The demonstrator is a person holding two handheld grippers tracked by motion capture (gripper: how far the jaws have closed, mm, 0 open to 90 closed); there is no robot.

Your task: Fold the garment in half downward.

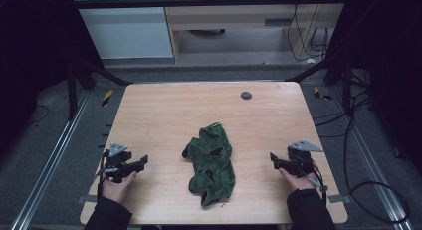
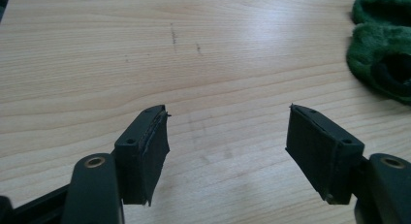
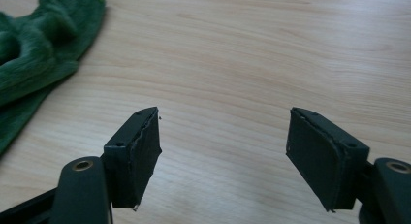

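A crumpled green fuzzy cloth (image 1: 211, 163) with dark openings lies in the middle of the wooden table (image 1: 164, 110), nearer the front edge. My left gripper (image 1: 143, 163) rests at the table's left front, open, nothing between its jaws; its own view shows the gripper (image 2: 228, 136) over bare wood with the cloth (image 2: 383, 49) at the upper right. My right gripper (image 1: 273, 159) sits at the right front, open and empty. In the right gripper view the gripper (image 3: 223, 136) faces bare wood, and the cloth (image 3: 43, 49) lies at the upper left. Both grippers stand apart from the cloth.
A small dark round disc (image 1: 246, 95) sits near the table's far edge. Black frame legs (image 1: 79, 75) and cables (image 1: 348, 125) flank the table on the floor. A hand holds each gripper from the front edge.
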